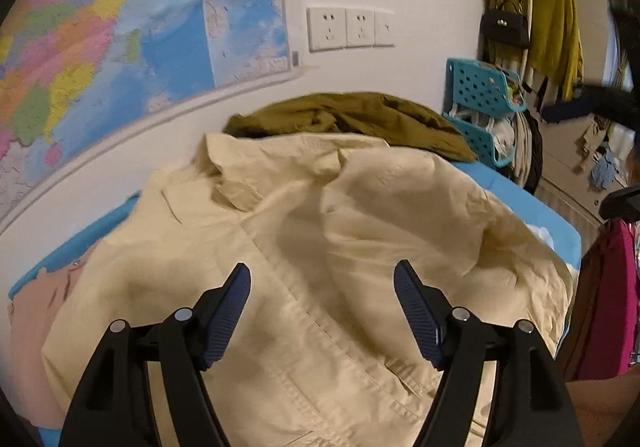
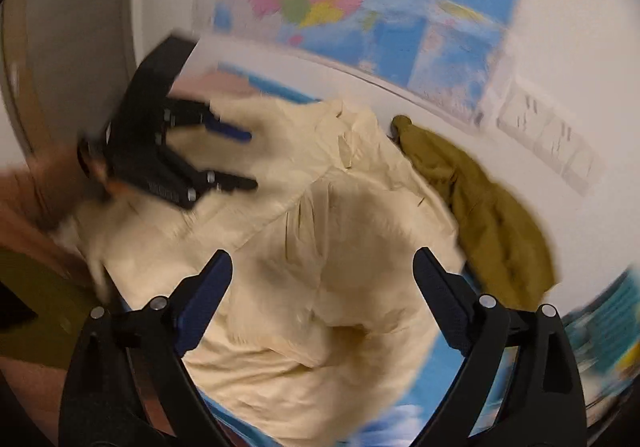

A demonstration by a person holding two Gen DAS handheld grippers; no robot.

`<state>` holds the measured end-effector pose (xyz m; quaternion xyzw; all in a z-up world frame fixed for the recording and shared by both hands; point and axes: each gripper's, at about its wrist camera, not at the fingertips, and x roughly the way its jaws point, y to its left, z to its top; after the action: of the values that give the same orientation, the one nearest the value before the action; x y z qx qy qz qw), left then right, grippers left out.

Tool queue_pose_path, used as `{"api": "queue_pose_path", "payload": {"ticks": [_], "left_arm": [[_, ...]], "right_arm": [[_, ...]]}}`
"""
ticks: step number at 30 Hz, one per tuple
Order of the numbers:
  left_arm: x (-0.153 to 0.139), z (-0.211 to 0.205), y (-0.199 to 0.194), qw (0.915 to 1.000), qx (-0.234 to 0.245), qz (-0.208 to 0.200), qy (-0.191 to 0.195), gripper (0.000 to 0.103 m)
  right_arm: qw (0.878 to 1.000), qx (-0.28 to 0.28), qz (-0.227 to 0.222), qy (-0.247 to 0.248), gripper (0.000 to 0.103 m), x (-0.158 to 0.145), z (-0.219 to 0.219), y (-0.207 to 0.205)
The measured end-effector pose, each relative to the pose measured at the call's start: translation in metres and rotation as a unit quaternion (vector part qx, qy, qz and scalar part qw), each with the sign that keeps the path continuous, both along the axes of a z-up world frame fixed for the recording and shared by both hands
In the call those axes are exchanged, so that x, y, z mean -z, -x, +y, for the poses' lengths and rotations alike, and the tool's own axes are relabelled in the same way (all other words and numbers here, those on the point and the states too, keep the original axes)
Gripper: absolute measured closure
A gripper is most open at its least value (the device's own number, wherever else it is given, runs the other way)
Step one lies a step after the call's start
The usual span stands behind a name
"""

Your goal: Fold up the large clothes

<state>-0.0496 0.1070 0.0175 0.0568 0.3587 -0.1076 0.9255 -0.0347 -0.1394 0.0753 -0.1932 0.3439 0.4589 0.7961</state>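
A large cream jacket (image 1: 304,231) lies spread and rumpled on a blue-covered bed (image 1: 516,187), collar toward the wall. My left gripper (image 1: 322,275) is open and empty, hovering just above the jacket's front placket. In the right wrist view the same jacket (image 2: 320,247) fills the middle. My right gripper (image 2: 322,259) is open and empty above its crumpled part. The left gripper also shows in the right wrist view (image 2: 252,159), open, over the jacket's far left side. That view is motion-blurred.
An olive garment (image 1: 360,119) lies behind the jacket against the wall; it also shows in the right wrist view (image 2: 488,215). A pink garment (image 1: 32,327) lies at the left. A teal basket rack (image 1: 484,111) and a coat stand (image 1: 532,23) stand at the right. A map (image 1: 120,27) hangs on the wall.
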Motion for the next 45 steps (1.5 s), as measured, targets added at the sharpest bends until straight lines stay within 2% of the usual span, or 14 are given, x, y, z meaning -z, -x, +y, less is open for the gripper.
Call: {"api": "queue_pose_path", "payload": {"ticks": [5,8,11,14,19,21,22,27,31,34,36,40,43,45], "left_arm": [[0.014,0.017,-0.004,0.9989,-0.013,0.036,0.026,0.032],[0.019,0.029,0.002,0.9982,-0.022,0.044,0.036,0.031],[0.019,0.039,0.014,0.9977,-0.030,0.046,0.041,0.030],[0.012,0.054,0.026,0.9969,-0.033,0.041,0.058,0.029],[-0.003,0.077,0.039,0.9937,-0.010,0.012,0.111,0.018],[-0.002,0.079,0.037,0.9941,-0.018,0.006,0.107,0.012],[0.000,0.078,0.033,0.9947,-0.024,0.011,0.099,0.012],[0.022,0.071,0.005,0.9948,-0.023,0.069,0.072,0.012],[0.046,0.066,-0.029,0.9900,-0.030,0.131,0.043,0.012],[0.065,0.068,-0.051,0.9843,-0.036,0.172,0.015,0.060],[0.070,0.084,-0.063,0.9805,-0.051,0.187,0.030,0.075],[0.054,0.123,-0.071,0.9784,-0.101,0.171,0.058,0.078],[0.048,0.148,-0.078,0.9746,-0.153,0.161,0.033,0.058],[0.049,0.163,-0.081,0.9682,-0.196,0.155,0.008,0.057]], "right_arm": [[0.987,0.005,0.155,-0.034,0.027,0.078,0.011,-0.032],[0.972,-0.040,0.224,-0.053,0.058,0.110,0.039,-0.035],[0.957,-0.071,0.261,-0.101,0.083,0.110,0.066,-0.044],[0.955,-0.079,0.245,-0.148,0.087,0.082,0.096,-0.059],[0.961,-0.067,0.237,-0.128,0.083,0.072,0.168,-0.084],[0.957,-0.061,0.264,-0.109,0.049,0.083,0.186,-0.096],[0.956,-0.051,0.268,-0.110,0.044,0.086,0.189,-0.100],[0.955,-0.011,0.255,-0.154,0.043,0.084,0.153,-0.117],[0.964,0.018,0.235,-0.125,0.043,0.098,0.126,-0.118],[0.965,0.042,0.238,-0.100,0.043,0.118,0.114,-0.122],[0.965,0.049,0.236,-0.099,0.043,0.124,0.111,-0.124],[0.967,0.049,0.226,-0.105,0.043,0.125,0.115,-0.129],[0.973,0.062,0.209,-0.076,0.043,0.135,0.123,-0.138],[0.971,0.088,0.216,-0.059,0.045,0.149,0.128,-0.149]]}}
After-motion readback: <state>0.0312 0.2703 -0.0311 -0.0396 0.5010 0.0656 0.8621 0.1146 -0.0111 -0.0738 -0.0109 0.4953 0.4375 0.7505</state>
